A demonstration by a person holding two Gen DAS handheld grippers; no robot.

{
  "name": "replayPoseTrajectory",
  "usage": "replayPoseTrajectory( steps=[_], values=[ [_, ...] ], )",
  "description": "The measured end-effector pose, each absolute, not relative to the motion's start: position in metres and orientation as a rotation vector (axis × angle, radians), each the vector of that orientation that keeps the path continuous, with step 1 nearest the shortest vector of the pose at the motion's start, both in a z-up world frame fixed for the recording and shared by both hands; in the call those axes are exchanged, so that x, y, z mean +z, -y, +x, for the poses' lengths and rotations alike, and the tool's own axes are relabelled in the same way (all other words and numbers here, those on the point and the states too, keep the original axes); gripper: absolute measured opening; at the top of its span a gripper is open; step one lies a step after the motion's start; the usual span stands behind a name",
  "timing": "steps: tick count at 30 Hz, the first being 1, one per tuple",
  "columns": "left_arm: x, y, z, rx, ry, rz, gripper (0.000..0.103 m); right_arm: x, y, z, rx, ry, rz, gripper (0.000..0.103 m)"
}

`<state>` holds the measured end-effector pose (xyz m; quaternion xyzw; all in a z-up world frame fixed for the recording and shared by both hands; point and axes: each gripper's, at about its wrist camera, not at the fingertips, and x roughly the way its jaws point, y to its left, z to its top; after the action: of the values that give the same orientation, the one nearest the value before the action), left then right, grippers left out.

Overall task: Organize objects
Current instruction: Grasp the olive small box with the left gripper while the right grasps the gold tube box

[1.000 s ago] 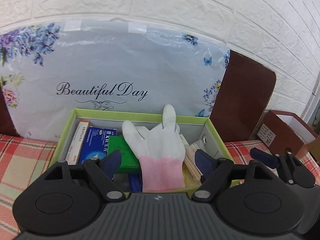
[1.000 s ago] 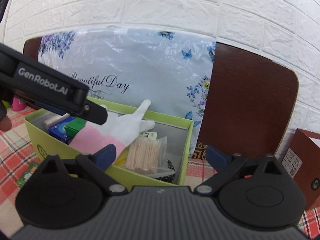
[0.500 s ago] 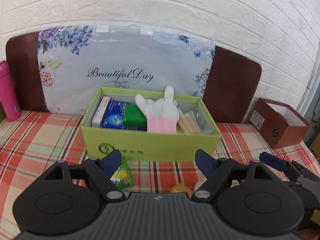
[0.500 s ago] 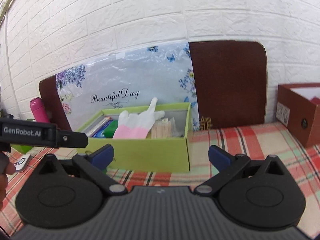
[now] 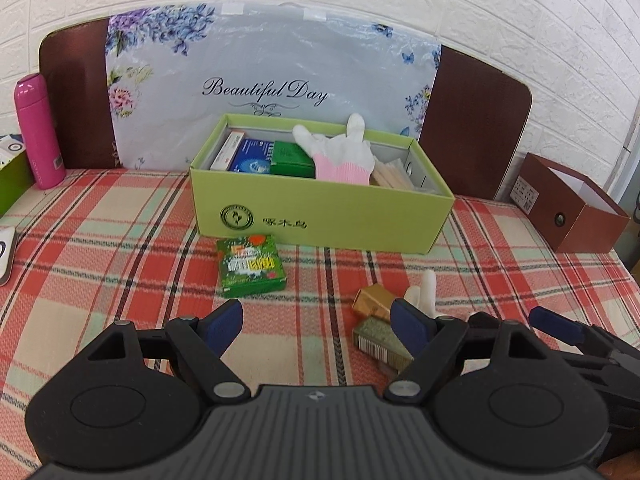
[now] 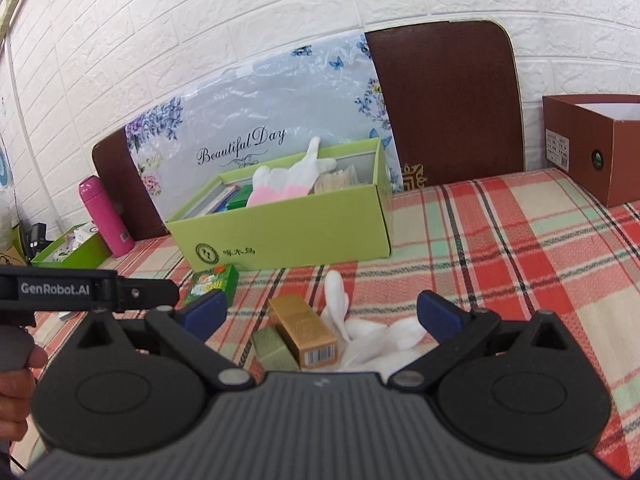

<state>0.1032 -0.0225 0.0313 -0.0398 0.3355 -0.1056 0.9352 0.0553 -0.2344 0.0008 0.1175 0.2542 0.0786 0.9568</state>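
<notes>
A green box [image 5: 320,216] [image 6: 288,236] stands open on the plaid cloth. It holds small packets, a bundle of sticks and a white glove with a pink cuff [image 5: 340,156] [image 6: 288,184]. In front of it lie a green packet [image 5: 250,266] [image 6: 210,284], a gold box [image 5: 374,300] [image 6: 306,326], an olive box [image 5: 380,340] [image 6: 272,346] and a second white glove [image 5: 424,290] [image 6: 360,332]. My left gripper [image 5: 316,324] is open and empty, back from the box. My right gripper [image 6: 320,312] is open and empty over the gold box and the glove.
A pink bottle [image 5: 38,128] [image 6: 106,216] stands at the left by a green tray [image 6: 68,250]. A brown box [image 5: 572,204] [image 6: 596,144] stands at the right. A flowered bag [image 5: 264,80] leans on a brown board [image 6: 448,100] by the brick wall.
Both grippers have drawn back from the green box. The glove with the pink cuff stays in the box. The loose items on the cloth have come into view.
</notes>
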Motion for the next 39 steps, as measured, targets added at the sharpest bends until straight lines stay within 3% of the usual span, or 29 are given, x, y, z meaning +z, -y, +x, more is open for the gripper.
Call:
replayPoseTrajectory(
  steps=[8,20,23,26,28,31,35,39],
  values=[
    [0.01,0.035,0.109,-0.247,-0.741,-0.085,0.084,-0.019,0.229,0.035,0.115,-0.534,0.087,0.103],
    [-0.024,0.079,0.144,-0.317,-0.793,-0.068,0.084,-0.026,0.239,0.026,0.109,-0.544,0.092,0.103],
    [-0.029,0.057,0.145,-0.373,-0.801,-0.164,0.076,-0.026,0.237,0.028,0.126,-0.54,0.081,0.103],
    [-0.03,0.038,0.14,-0.334,-0.826,-0.138,0.056,-0.025,0.229,0.033,0.168,-0.531,0.043,0.103],
    [-0.032,0.024,0.135,-0.282,-0.798,-0.111,0.064,-0.024,0.22,0.038,0.192,-0.52,0.005,0.1],
    [-0.032,0.0,0.132,-0.205,-0.811,-0.179,0.062,-0.024,0.209,0.049,0.225,-0.528,-0.021,0.091],
    [-0.031,-0.008,0.127,-0.209,-0.825,-0.195,0.061,-0.027,0.192,0.069,0.271,-0.545,-0.097,0.069],
    [-0.025,-0.004,0.114,-0.289,-0.8,-0.207,0.061,-0.037,0.182,0.094,0.297,-0.579,-0.153,0.055]
  ],
)
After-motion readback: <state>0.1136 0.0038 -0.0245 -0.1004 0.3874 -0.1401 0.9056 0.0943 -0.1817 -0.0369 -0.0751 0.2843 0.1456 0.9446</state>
